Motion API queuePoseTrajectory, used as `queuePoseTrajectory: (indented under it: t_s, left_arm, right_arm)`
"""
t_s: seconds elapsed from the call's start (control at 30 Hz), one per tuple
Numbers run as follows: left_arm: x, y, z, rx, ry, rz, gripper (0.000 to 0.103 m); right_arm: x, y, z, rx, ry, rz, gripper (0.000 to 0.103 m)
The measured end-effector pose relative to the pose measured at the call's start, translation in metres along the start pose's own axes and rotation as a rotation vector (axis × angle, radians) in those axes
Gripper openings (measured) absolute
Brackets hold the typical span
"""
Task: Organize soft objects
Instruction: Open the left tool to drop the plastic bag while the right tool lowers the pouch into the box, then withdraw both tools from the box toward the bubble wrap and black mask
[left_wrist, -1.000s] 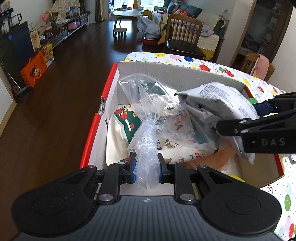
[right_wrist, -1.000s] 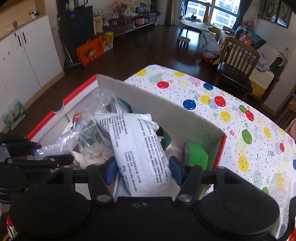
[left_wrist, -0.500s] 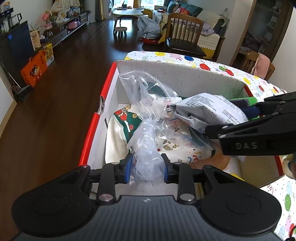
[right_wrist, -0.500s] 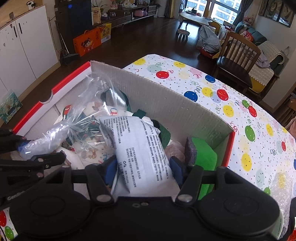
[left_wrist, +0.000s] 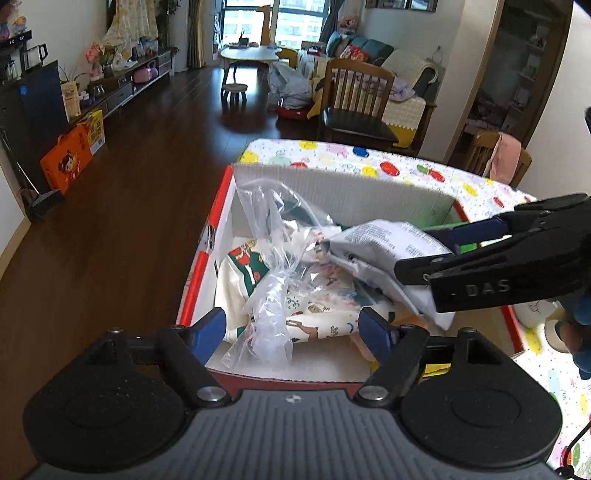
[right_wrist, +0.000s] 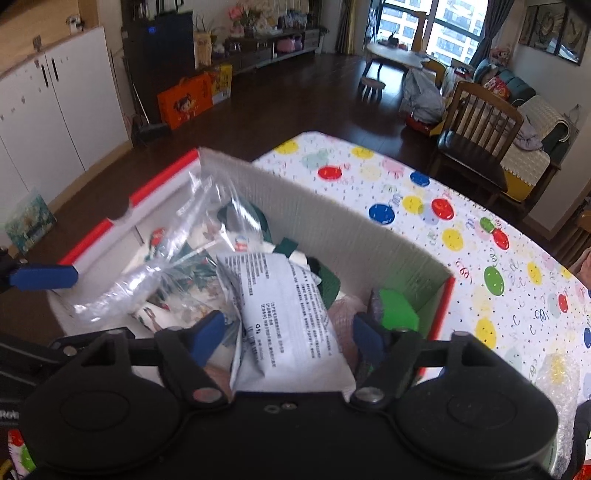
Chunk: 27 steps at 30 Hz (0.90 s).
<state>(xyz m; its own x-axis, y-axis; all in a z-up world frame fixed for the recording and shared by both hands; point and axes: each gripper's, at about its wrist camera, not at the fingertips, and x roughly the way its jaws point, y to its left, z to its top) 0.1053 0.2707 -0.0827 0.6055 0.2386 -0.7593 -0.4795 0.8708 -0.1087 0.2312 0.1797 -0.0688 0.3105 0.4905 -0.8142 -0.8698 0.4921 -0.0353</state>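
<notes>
Jaws on both grippers are opening: the left gripper (left_wrist: 291, 330) lets go of the clear plastic bag (left_wrist: 273, 295), the right gripper (right_wrist: 288, 332) the white printed pouch (right_wrist: 288, 310), both lying in the cardboard box (right_wrist: 332, 221) on the desk (right_wrist: 480, 258). Release step; next, probably lifting clear.

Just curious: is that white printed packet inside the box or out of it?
Inside: the white printed packet lies on the clothes within the cardboard box.

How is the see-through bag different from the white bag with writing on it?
The clear plastic bag shows patterned cloth inside; the white printed packet hides its contents behind black text. The clear bag is crinkled and sticks up; the white packet looks puffy and smooth. Both lie in the cardboard box, each between opening jaws, untouched by the pads.
</notes>
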Motion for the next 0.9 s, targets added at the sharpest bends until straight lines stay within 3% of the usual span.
queuePoseTrajectory:
  t_s: [0.43, 0.83, 0.9]
  left_arm:
    - [-0.047, -0.012, 0.008, 0.013, -0.074, -0.018, 0.079]
    - [-0.078, -0.069, 0.014, 0.094, -0.102, -0.078, 0.079]
    - [-0.081, -0.081, 0.015, 0.115, -0.103, -0.091, 0.084]
  right_arm:
    - [-0.087, -0.015, -0.015, 0.075, -0.144, 0.101, 0.085]
    - [-0.157, -0.06, -0.058, 0.206, -0.28, 0.093, 0.09]
    - [-0.165, -0.07, -0.069, 0.232, -0.295, 0.091, 0.091]
